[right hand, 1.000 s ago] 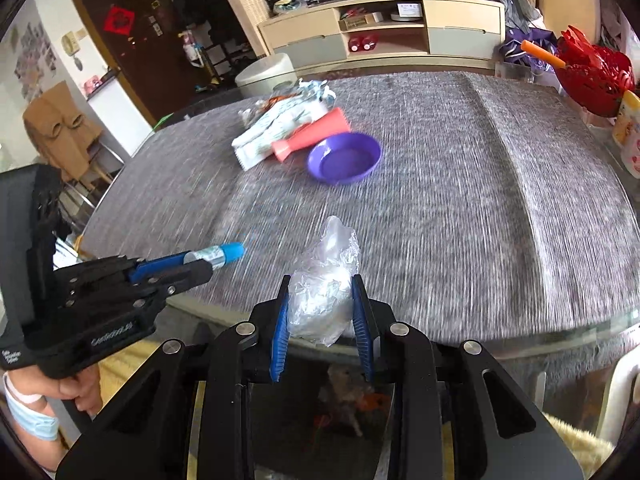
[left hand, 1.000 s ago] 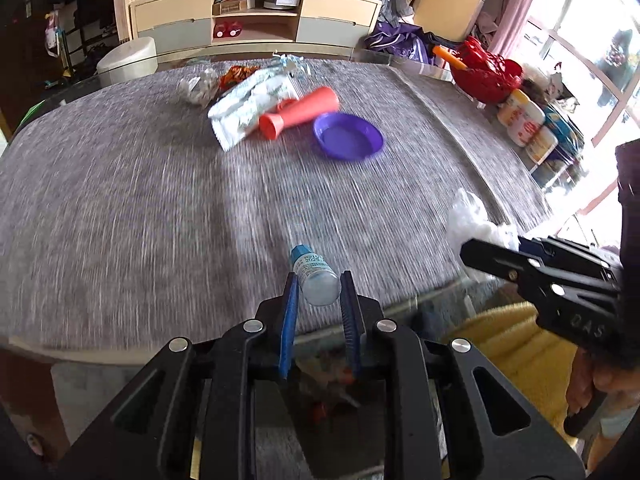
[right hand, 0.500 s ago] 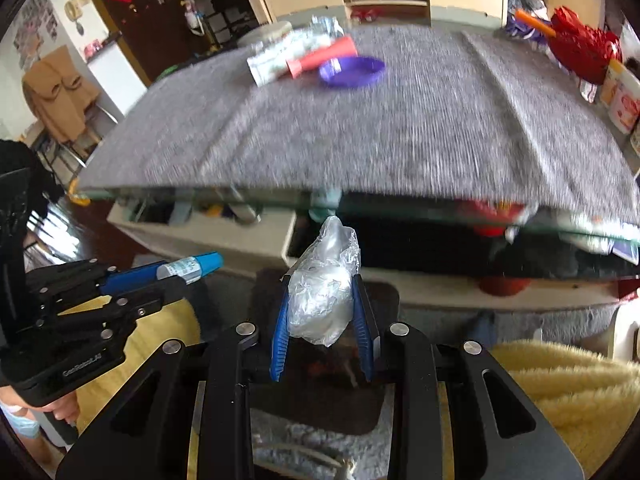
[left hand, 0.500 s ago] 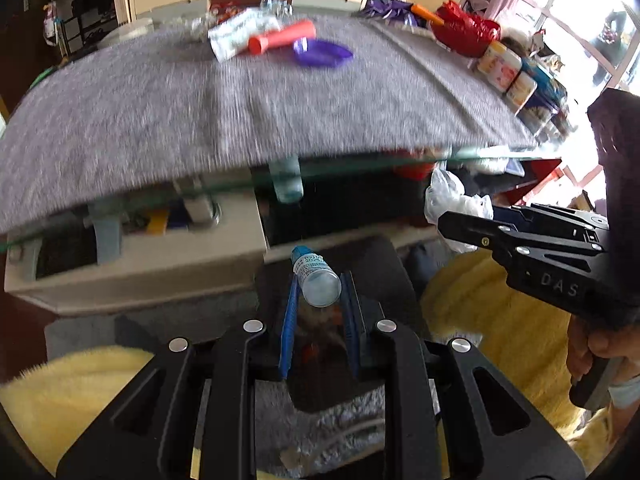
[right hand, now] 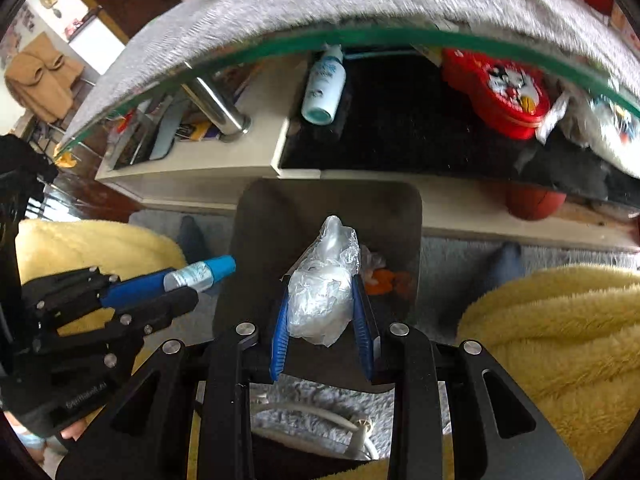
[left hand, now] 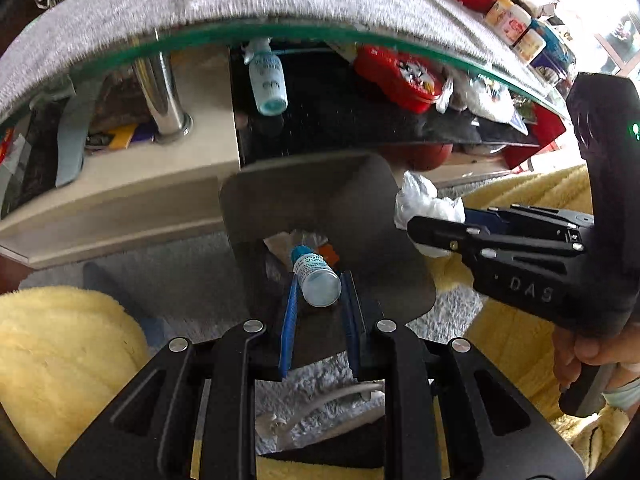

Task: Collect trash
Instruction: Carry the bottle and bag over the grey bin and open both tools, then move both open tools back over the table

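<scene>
Left gripper (left hand: pixel 318 294): pointed steeply down, blue pads (left hand: pixel 289 312) pressed on a small bottle (left hand: pixel 316 280), cap end forward.

Right gripper (right hand: pixel 322 310): same steep downward pitch, jaws clamped on a crumpled plastic wad (right hand: pixel 322 300) that bulges past the pads.

The 2 grippers sit side by side, near each other, tips angled slightly inward.

Bare hand (left hand: pixel 588 364) wraps the right gripper's handle at frame edge; possibly a cuff at the wrist, too cropped to confirm.
</scene>
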Demonstrator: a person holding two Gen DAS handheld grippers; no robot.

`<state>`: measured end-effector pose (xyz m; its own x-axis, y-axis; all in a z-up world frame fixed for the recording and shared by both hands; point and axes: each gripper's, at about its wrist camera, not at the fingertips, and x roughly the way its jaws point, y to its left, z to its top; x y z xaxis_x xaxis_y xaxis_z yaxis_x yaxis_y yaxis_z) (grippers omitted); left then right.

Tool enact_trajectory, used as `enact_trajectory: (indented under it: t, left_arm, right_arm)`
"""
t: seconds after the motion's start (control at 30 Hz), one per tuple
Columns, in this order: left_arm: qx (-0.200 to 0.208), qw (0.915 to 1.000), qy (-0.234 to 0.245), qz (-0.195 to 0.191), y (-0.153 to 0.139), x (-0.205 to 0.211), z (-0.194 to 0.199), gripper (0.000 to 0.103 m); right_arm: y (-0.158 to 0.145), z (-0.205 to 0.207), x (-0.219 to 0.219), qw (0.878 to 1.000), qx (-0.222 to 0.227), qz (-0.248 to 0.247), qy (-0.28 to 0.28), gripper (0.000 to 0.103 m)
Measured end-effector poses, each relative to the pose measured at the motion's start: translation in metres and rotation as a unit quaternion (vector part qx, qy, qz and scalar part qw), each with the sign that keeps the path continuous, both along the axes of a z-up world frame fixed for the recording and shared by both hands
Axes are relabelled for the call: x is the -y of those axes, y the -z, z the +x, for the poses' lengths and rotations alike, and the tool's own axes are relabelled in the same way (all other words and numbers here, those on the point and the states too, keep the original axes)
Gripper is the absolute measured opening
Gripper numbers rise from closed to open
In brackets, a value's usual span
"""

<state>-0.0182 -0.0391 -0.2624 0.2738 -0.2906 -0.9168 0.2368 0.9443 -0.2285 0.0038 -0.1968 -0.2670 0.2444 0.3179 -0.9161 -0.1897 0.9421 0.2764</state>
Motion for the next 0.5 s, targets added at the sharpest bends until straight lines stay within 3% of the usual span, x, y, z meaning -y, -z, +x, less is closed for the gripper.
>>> enact_trajectory:
  t: [0.23,0.33,0.5]
  left_arm:
    - [-0.014,0.9999,-0.003,-0.007,0.007,-0.002,0.003,0.023]
    - [-0.012,0.9999,-0.01,-0.003,0.007,-0.006,0.006,0.038]
    - [-0.013,0.9995,-0.03,-0.003,0.007,-0.017,0.011,0.05]
  right_arm:
    - [0.001,0.006,0.001,1.0,-0.004,0.009,0.011,0.036]
    - [0.0,0.006,0.003,1.0,0.004,0.002,0.018,0.054]
    - [-0.005,0.011,0.013,0.999,0.01,0.003,0.037,0.067]
